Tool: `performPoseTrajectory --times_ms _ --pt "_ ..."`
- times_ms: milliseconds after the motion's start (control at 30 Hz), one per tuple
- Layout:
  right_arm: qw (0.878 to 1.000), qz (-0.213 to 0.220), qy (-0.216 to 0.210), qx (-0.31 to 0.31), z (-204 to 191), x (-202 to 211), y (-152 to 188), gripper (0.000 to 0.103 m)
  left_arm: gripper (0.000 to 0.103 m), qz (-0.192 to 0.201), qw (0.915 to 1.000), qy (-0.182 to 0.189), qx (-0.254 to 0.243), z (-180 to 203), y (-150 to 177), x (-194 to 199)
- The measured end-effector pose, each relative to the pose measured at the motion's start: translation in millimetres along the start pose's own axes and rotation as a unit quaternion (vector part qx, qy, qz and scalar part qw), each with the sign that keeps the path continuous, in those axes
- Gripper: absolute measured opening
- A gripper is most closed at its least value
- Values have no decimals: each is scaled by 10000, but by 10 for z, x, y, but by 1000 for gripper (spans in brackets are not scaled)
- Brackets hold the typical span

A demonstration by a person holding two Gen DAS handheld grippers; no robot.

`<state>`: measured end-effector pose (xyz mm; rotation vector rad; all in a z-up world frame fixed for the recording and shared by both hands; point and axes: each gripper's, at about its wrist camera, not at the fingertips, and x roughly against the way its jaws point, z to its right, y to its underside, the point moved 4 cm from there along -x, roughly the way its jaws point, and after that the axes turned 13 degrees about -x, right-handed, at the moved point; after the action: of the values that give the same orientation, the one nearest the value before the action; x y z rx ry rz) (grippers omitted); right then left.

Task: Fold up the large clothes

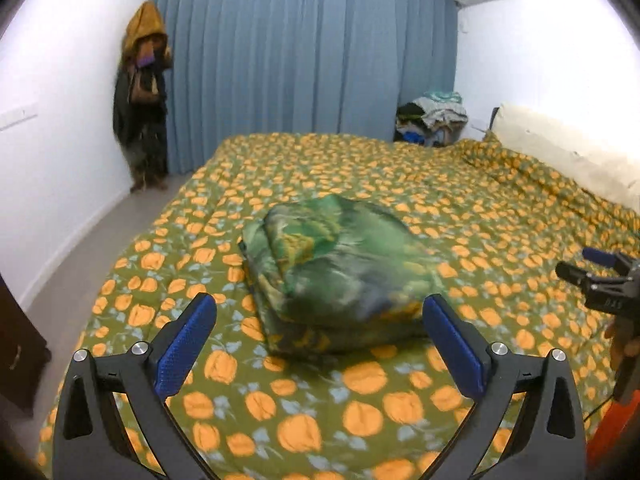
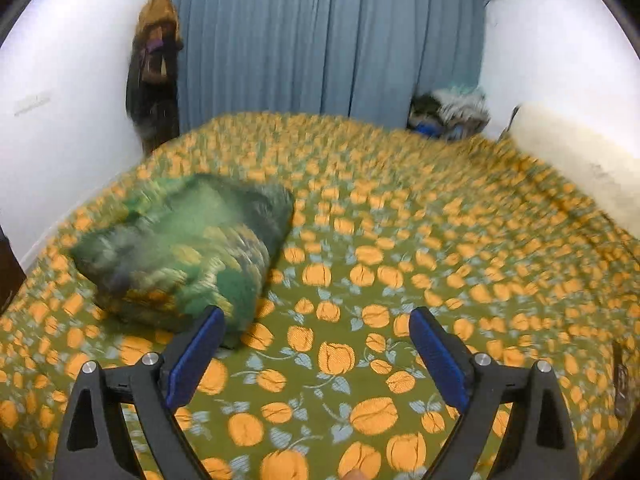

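On the bed [image 1: 500, 208], spread with an olive-green sheet printed all over in orange tulip-like flowers and pale blue leaves, lies the folded garment [image 1: 340, 272], a thick, roughly rectangular bundle of soft, slightly glossy green cloth with mottled yellow and dark blue patches, its layered edges stacked toward the near side. The left tongs [image 1: 320, 344] hang just short of the bundle with their jaws spread wide and nothing between them; the blue, finely ribbed pads [image 1: 184, 352] sit on black plastic arms with silver bolts. The right tongs [image 2: 316, 354] are likewise spread apart and empty above bare sheet, with the garment [image 2: 184, 248] off to their left, its near corner just beside the left pad. Beyond the bed, pleated blue curtains [image 1: 304, 48] cover the far wall, dark clothes and a mustard-yellow hooded piece [image 1: 142, 92] hang in the left corner, and a loose heap of laundry [image 1: 434, 118] sits in the right corner beside a cream headboard cushion [image 1: 568, 148]. Only the left wrist view shows the right tongs [image 1: 588, 270] from the side, at its right edge, and it is sharp; the right wrist view is smeared with blur, so the garment's pattern is hard to read there.
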<state>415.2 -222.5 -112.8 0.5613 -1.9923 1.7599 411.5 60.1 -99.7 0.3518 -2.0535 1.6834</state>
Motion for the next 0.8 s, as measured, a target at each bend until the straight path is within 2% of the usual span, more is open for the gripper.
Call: performPoseTrajectory --times_ms 100,200,433,633,733,800 --pt "9999 -76 125 16 -95 202 -3 95 103 -98 9998 -96 -129 179 -6 99" --pt "9999 -110 53 57 -127 403 54 95 103 -99 9997 -135 -164 323 -25 203" --pt "9997 -50 239 -39 -9 697 147 96 103 -129 9997 -204 -43 429 -63 373" --pt "9995 -13 299 -42 29 874 182 99 103 -392 9984 -382 -146 560 -38 404" --pt "9996 -101 264 -76 30 949 240 99 103 -475 9962 -718 -161 646 -5 482" --pt "9996 -119 248 -94 27 1001 287 99 103 -568 9963 -651 -22 684 17 537"
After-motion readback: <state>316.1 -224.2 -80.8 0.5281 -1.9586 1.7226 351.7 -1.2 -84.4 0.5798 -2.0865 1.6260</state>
